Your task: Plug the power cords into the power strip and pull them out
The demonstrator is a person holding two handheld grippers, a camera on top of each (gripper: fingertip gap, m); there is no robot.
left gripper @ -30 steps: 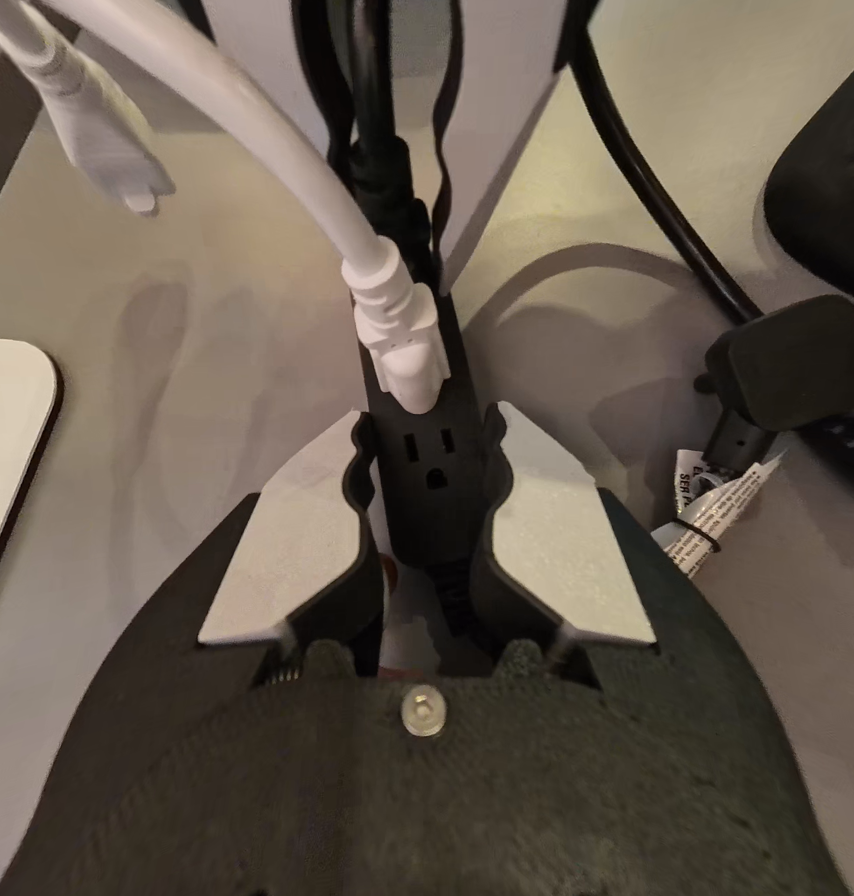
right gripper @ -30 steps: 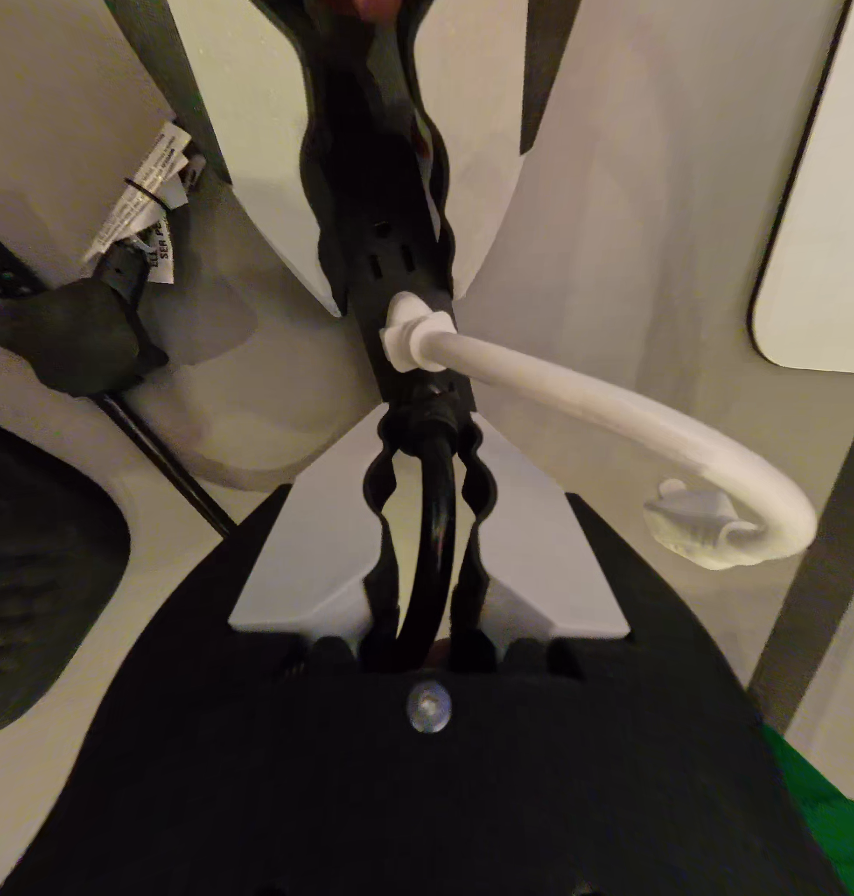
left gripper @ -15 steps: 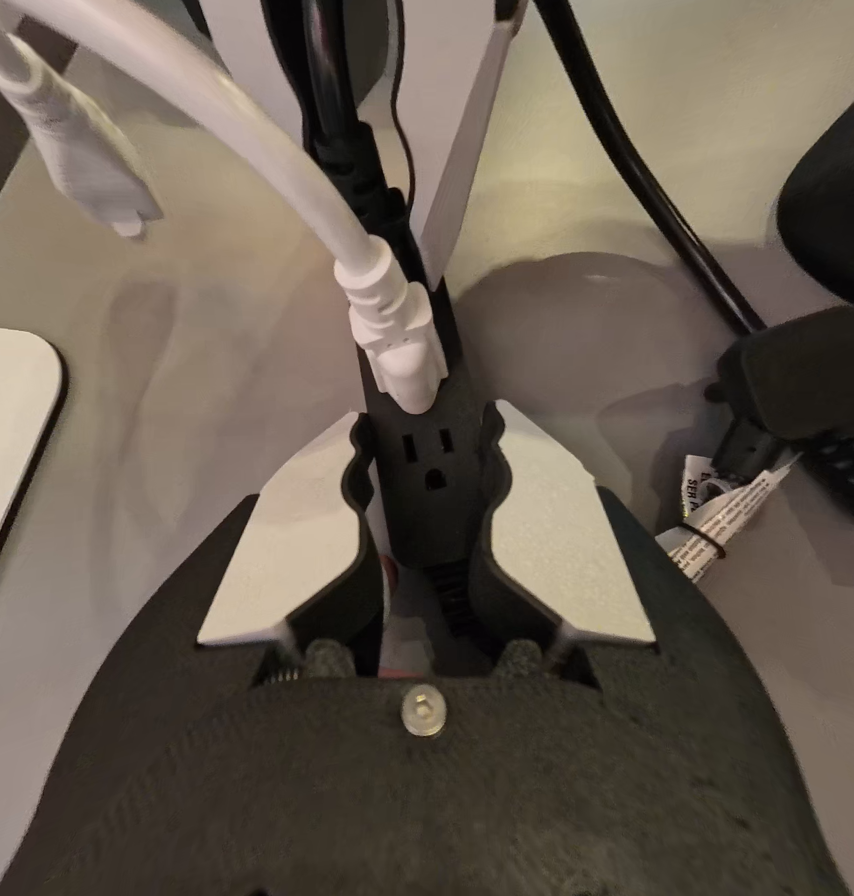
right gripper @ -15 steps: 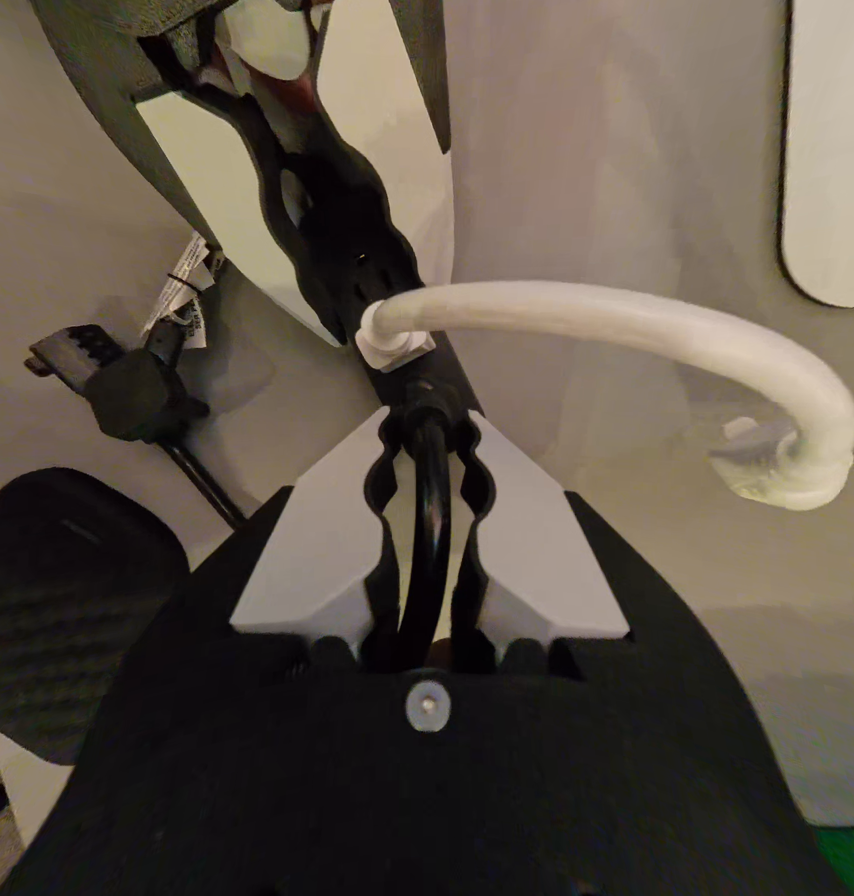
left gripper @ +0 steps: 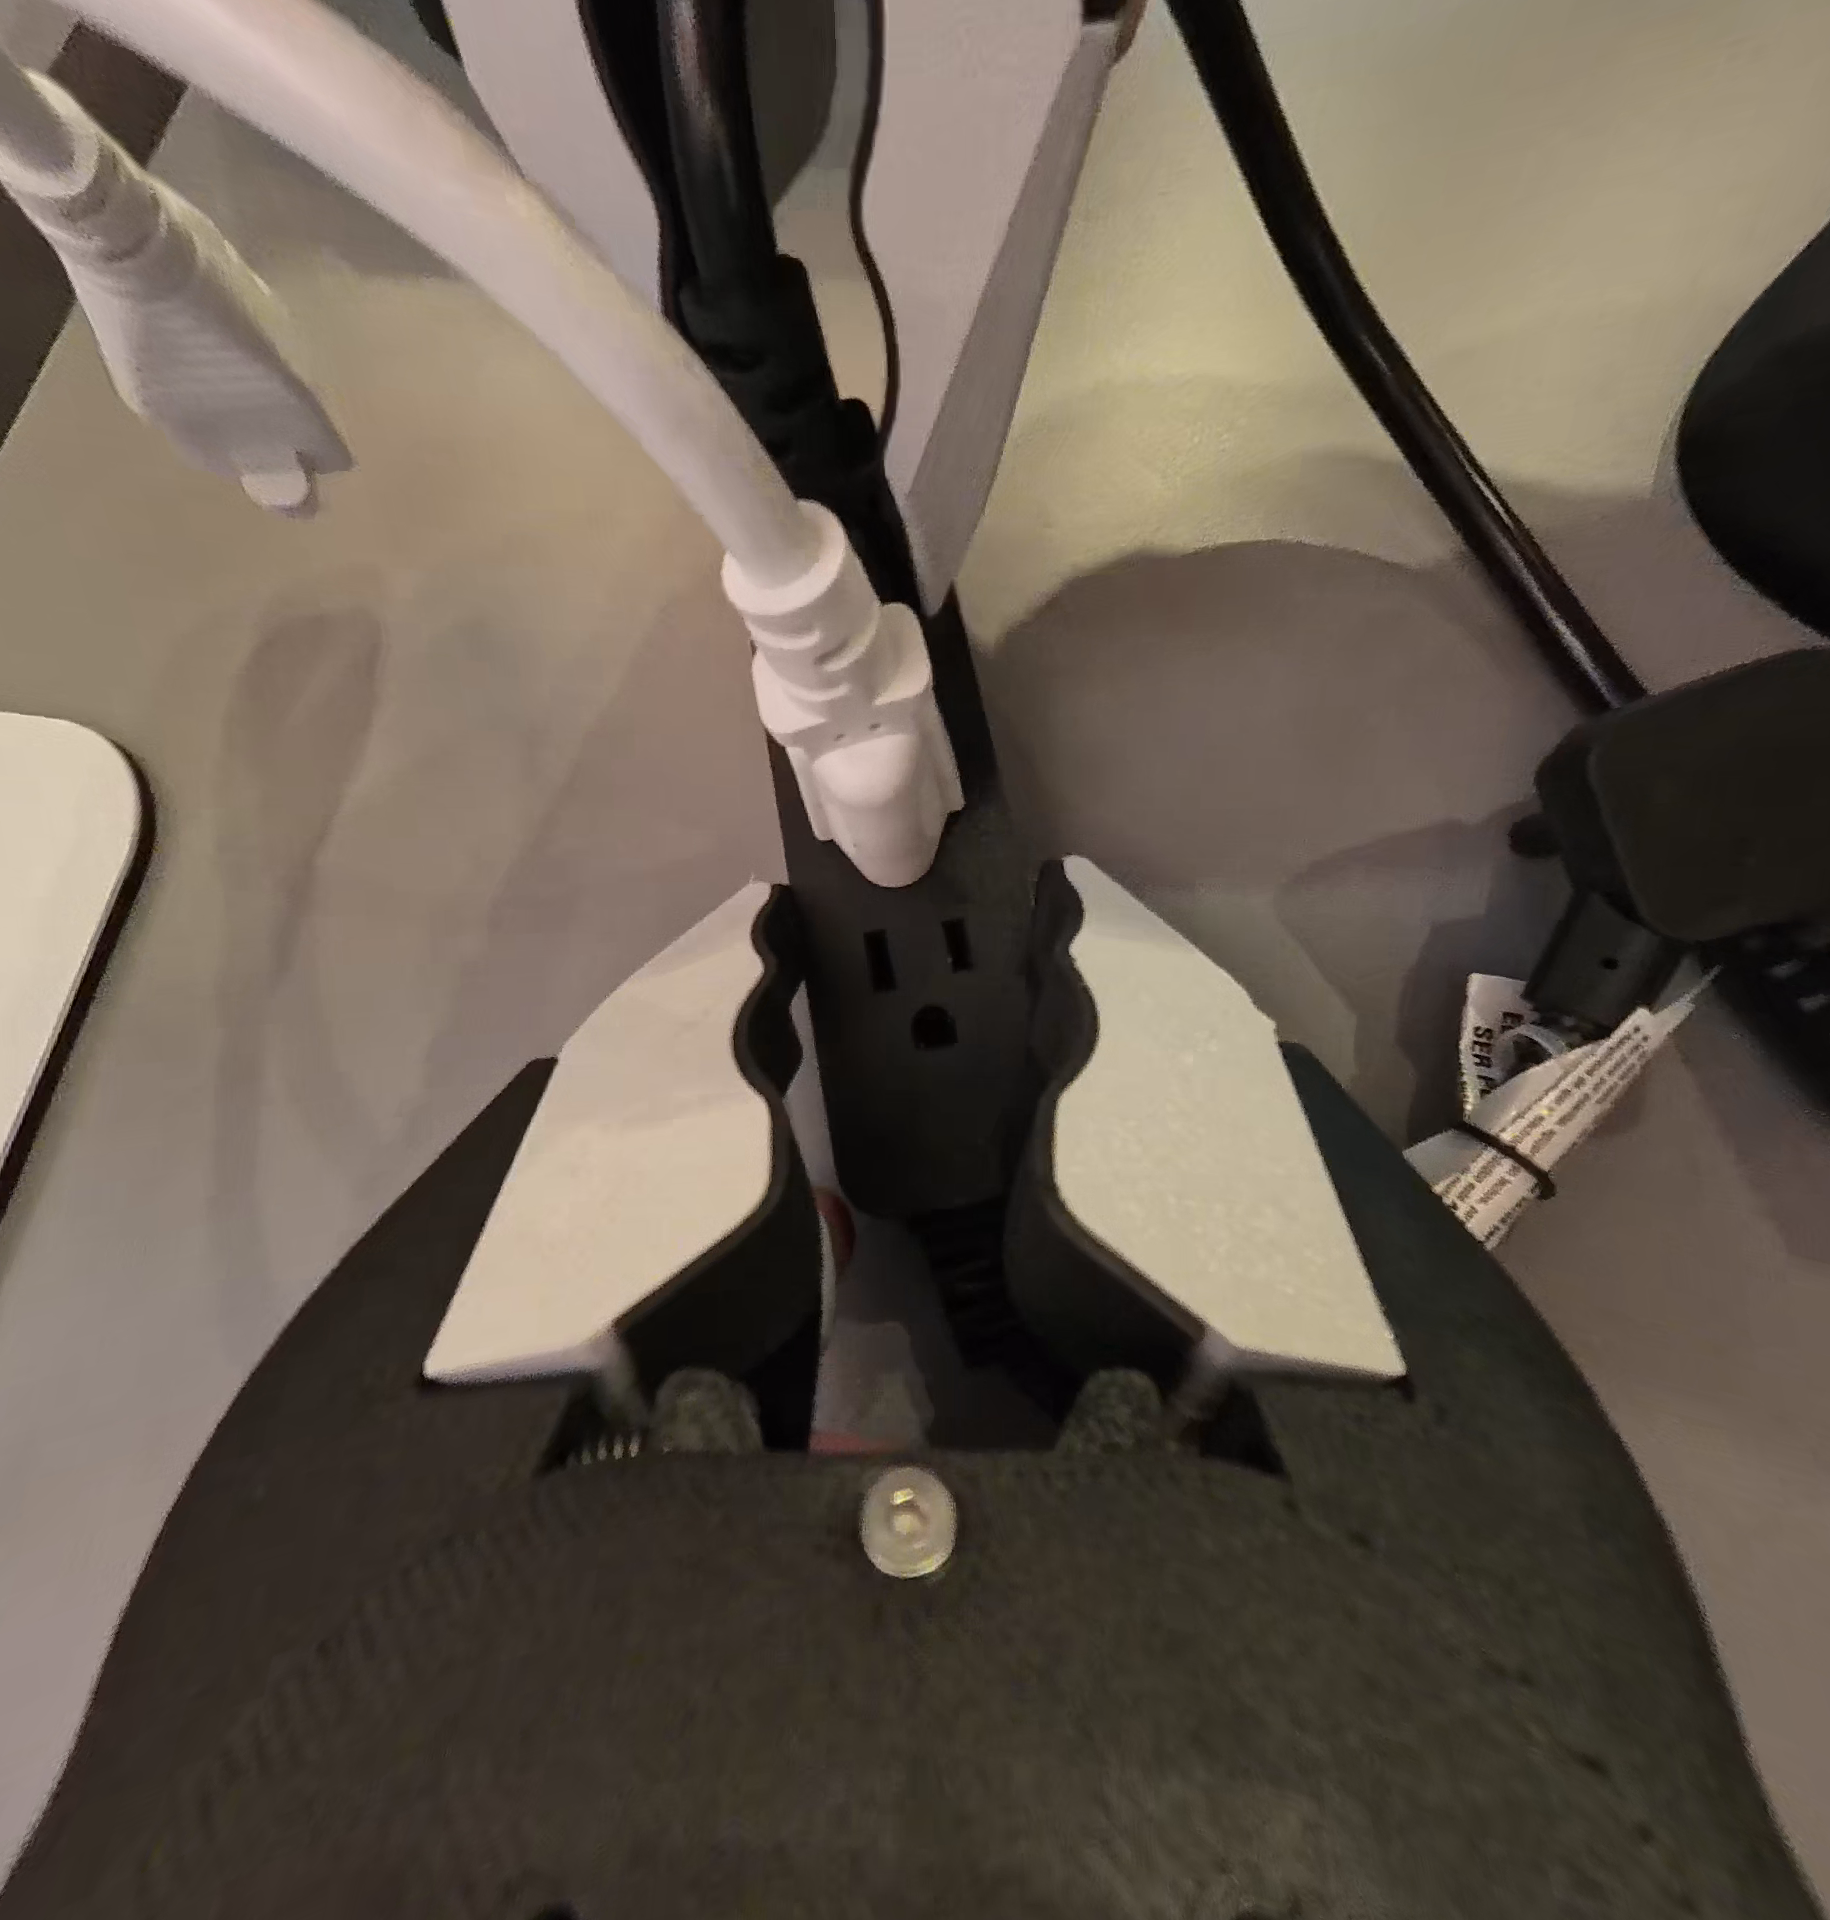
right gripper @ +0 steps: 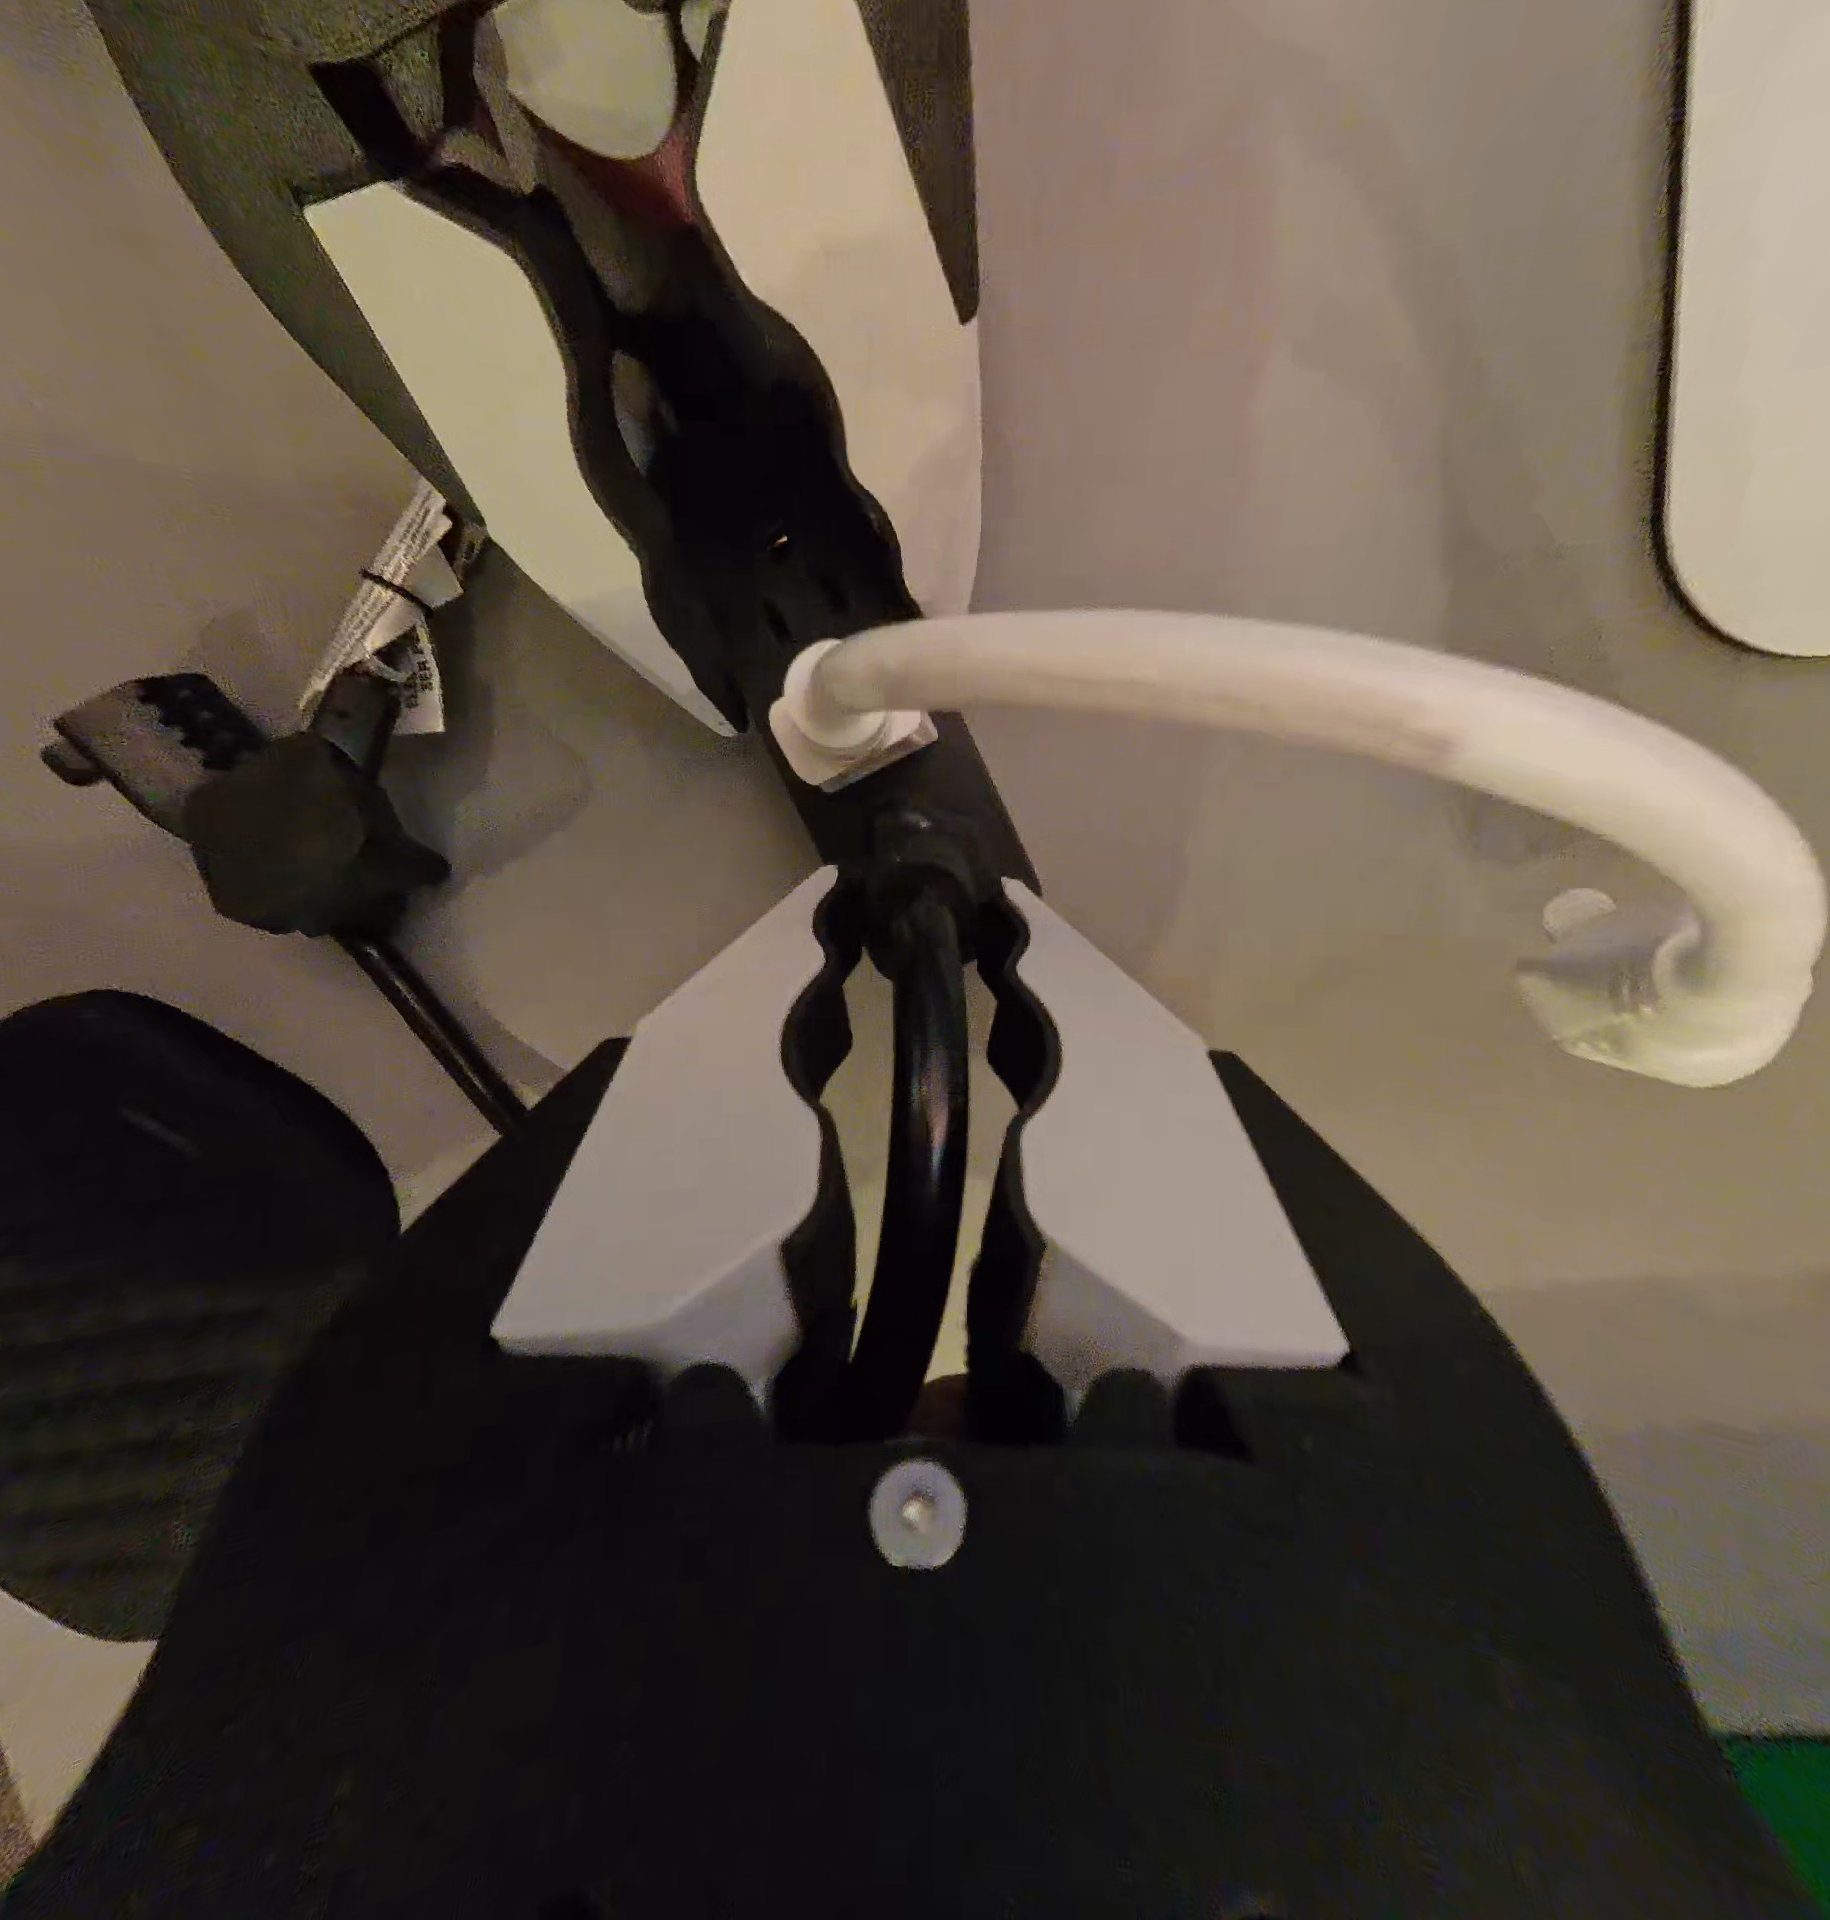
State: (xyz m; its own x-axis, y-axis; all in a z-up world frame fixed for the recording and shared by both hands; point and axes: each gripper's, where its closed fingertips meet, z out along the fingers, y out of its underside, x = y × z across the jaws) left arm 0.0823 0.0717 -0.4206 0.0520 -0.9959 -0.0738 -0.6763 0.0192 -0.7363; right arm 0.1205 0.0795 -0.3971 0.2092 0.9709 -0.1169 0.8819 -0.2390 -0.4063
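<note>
While the left gripper point(left gripper: 916, 997) pinches the black power strip point(left gripper: 921, 1023) at its end w/ an empty socket, a white plug point(left gripper: 854, 743) sits in the socket just beyond. Opposite, the right gripper point(right gripper: 916, 961) is pressed on the black cord point(right gripper: 916, 1174) at the strip's other end. A 2nd black plug point(left gripper: 1721, 769) lies on the surface point(left gripper: 423, 727), right of the left gripper.

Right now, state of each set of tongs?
Left tongs: shut on the black power strip, at its empty outlet end.
Right tongs: shut on the black plug.
</note>
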